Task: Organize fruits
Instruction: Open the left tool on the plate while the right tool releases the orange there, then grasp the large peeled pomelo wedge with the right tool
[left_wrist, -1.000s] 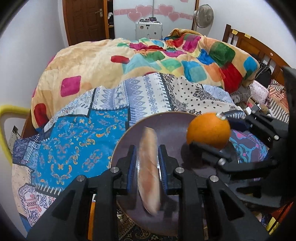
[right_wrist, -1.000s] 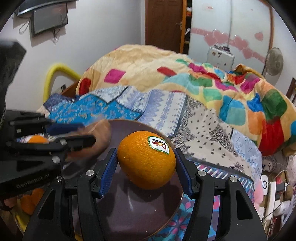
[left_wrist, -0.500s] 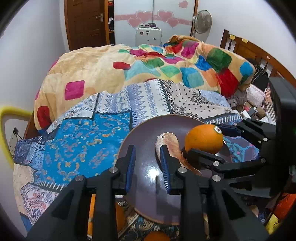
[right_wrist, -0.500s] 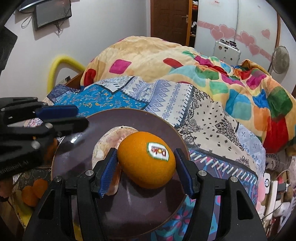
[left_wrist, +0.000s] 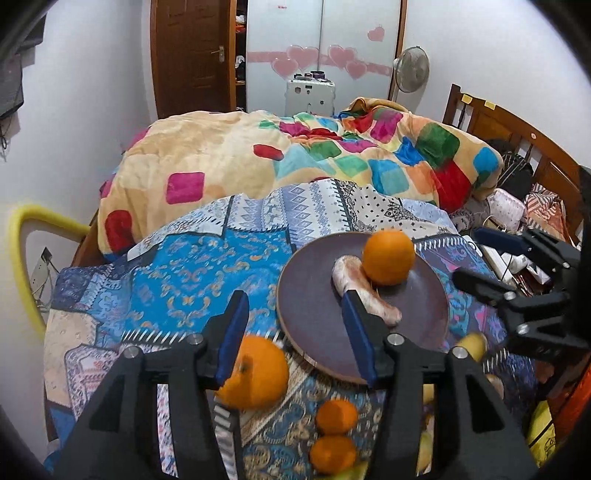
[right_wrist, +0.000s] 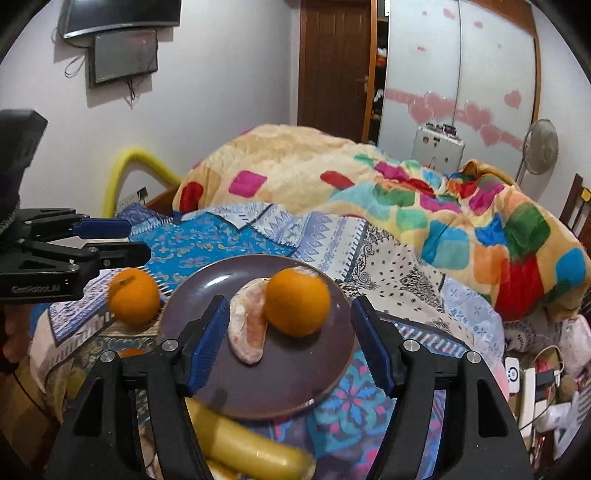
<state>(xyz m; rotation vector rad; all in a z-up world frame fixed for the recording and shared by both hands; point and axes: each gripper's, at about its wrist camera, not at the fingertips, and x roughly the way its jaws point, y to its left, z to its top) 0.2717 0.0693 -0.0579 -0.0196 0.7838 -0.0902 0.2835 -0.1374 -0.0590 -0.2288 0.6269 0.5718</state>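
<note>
A dark purple plate (left_wrist: 314, 295) (right_wrist: 207, 295) lies on the patterned bedspread. On it rest an orange (left_wrist: 388, 256) (right_wrist: 297, 302) and a peeled pinkish fruit segment (left_wrist: 364, 291) (right_wrist: 247, 328), touching each other. My left gripper (left_wrist: 297, 332) is open and empty, pulled back from the plate's left edge; it shows at the left of the right wrist view (right_wrist: 110, 240). My right gripper (right_wrist: 291, 347) is open and empty, drawn back in front of the plate. A loose orange (left_wrist: 255, 371) (right_wrist: 133, 296) lies left of the plate.
Two small oranges (left_wrist: 334, 432) lie near the front edge. A banana (right_wrist: 243, 443) lies under the plate's near rim. A colourful quilt (left_wrist: 295, 158) is heaped behind. A wooden headboard (left_wrist: 517, 136) and clutter stand at the right.
Both grippers have opened and drawn back. The left one let go of the fruit segment and the right one let go of the orange; both now rest on the plate.
</note>
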